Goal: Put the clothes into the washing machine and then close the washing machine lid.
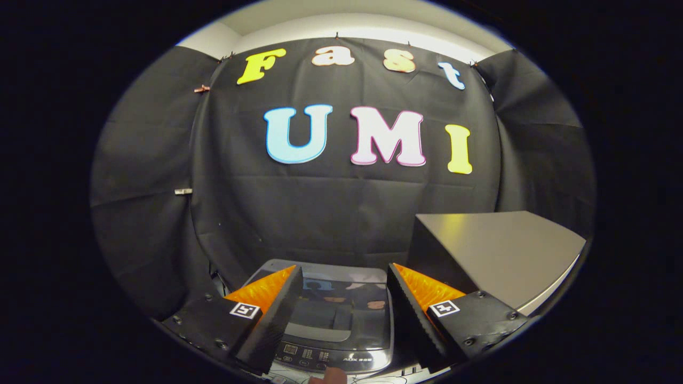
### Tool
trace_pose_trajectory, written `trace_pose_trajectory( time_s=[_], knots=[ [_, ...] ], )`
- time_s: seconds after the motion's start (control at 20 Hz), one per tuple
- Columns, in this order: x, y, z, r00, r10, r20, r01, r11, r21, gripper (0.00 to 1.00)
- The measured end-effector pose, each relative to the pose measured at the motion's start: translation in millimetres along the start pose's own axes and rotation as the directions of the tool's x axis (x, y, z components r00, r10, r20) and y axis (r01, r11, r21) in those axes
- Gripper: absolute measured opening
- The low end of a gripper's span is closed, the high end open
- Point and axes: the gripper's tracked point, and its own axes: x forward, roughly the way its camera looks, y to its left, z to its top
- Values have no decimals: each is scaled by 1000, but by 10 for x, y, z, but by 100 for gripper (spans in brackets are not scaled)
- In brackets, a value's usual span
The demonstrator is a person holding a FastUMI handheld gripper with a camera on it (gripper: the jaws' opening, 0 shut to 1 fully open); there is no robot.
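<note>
Gripper: the gripper (344,298) hangs above the washer, its two fingers spread wide with nothing held between them.
Fingers: each finger (277,314) is a thick wedge with a ribbed inner face, and each carries a small square black-and-white marker tag (245,310) on its top.
Between the fingers: the glossy dark glass lid (341,304) of the top-loading washing machine lies flat and shut, and the booth wall mirrors in its glass.
Washing machine: the grey top-loading washing machine (333,357) sits just below and ahead of the fingers, its front edge nearest the gripper.
Control panel: a dark strip of small buttons and a little display (312,356) runs along the washer's front edge, under the lid's curved handle lip.
Fingertip: a bit of a person's fingertip (332,376) shows just in front of the control panel's front edge.
Clothes: I cannot make out any clothes from here.
Beside the washer: a plain grey flat-topped table (501,250) stands to the right of the machine, its near corner close to the right finger, its top bare where I can see it.
Beyond: black cloth (331,213) hangs as the booth wall behind washer and table, pinned along its upper edge.
</note>
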Motion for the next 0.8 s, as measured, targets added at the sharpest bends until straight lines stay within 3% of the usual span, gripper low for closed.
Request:
trace_pose_trajectory(
  time_s=[0.8],
  knots=[
    [-1506, -951, 628, 984, -52, 171, 62, 997, -51, 99]
  ],
)
